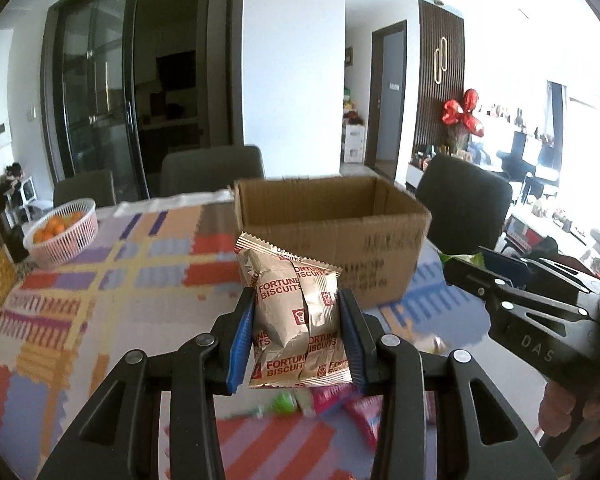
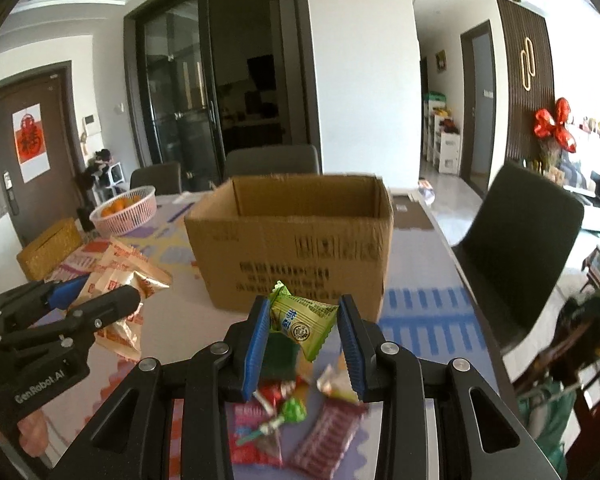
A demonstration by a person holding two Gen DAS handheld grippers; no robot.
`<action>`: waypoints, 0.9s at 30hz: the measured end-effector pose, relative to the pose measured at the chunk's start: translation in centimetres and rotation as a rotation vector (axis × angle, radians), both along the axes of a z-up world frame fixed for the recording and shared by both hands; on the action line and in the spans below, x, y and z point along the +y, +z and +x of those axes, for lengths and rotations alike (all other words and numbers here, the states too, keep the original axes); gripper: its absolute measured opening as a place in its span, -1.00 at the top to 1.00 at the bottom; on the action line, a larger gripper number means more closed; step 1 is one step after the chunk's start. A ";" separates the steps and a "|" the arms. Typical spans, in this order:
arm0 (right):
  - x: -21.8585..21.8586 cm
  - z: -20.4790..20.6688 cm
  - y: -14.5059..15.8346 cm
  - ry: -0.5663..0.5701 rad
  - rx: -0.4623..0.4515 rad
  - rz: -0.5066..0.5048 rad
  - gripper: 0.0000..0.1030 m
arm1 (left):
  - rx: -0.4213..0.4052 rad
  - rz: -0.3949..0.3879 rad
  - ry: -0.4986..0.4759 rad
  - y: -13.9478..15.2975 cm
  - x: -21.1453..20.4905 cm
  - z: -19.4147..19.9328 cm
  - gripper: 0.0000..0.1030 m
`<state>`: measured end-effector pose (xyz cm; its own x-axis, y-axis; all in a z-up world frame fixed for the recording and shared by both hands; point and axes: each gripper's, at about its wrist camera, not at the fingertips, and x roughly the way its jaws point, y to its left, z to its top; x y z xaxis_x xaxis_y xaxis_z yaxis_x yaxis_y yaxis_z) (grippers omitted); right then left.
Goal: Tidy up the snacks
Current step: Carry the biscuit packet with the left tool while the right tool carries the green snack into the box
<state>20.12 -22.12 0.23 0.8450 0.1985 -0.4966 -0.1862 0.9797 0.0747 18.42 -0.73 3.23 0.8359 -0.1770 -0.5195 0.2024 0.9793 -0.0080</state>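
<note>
My left gripper (image 1: 298, 320) is shut on gold Fortune Biscuits packets (image 1: 296, 312) and holds them above the table, in front of the open cardboard box (image 1: 332, 236). It also shows in the right wrist view (image 2: 96, 300) with the packets (image 2: 120, 280). My right gripper (image 2: 304, 328) is shut on a green wrapped snack (image 2: 304, 318), raised just in front of the box (image 2: 292, 248). It appears at the right of the left wrist view (image 1: 472, 268). Several loose candies and pink packets (image 2: 296, 420) lie on the table below.
A pink basket of oranges (image 1: 62, 230) stands at the table's far left, beside a woven yellow box (image 2: 50, 252). Dark chairs stand behind the table (image 1: 212, 170) and at its right (image 2: 516, 256). A patterned cloth (image 1: 100, 280) covers the table.
</note>
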 end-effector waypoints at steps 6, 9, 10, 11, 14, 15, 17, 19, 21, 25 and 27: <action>0.3 3.0 2.3 0.007 -0.037 0.011 0.30 | -0.036 0.016 -0.014 2.4 -0.1 3.4 0.22; 0.4 4.4 3.4 0.006 -0.054 0.007 0.30 | -0.040 0.025 -0.025 3.2 -0.1 4.9 0.22; 0.4 5.0 3.8 0.010 -0.059 0.003 0.30 | -0.039 0.029 -0.027 3.5 -0.3 5.3 0.22; 0.5 5.6 4.1 0.012 -0.061 -0.003 0.30 | -0.037 0.030 -0.032 3.7 -0.4 6.0 0.22; 0.7 7.5 4.7 0.021 -0.054 -0.015 0.30 | -0.026 0.031 -0.036 4.3 -0.6 7.6 0.22; 0.6 8.0 4.8 0.022 -0.051 -0.014 0.30 | -0.019 0.028 -0.040 4.4 -0.6 8.2 0.22; 0.7 9.6 5.0 0.026 -0.035 -0.018 0.30 | -0.007 0.026 -0.046 4.6 -0.8 9.2 0.22; 0.7 10.7 5.1 0.030 -0.022 -0.017 0.30 | 0.007 0.029 -0.057 4.8 -1.0 10.5 0.22; 0.5 11.7 5.0 0.030 -0.007 -0.014 0.30 | 0.026 0.031 -0.058 4.6 -1.2 11.8 0.22; 0.3 13.9 4.6 0.029 0.035 -0.013 0.30 | 0.097 0.019 -0.063 3.8 -1.4 14.7 0.22; 0.2 15.1 4.4 0.020 0.048 -0.019 0.30 | 0.124 0.015 -0.057 3.2 -1.3 15.9 0.22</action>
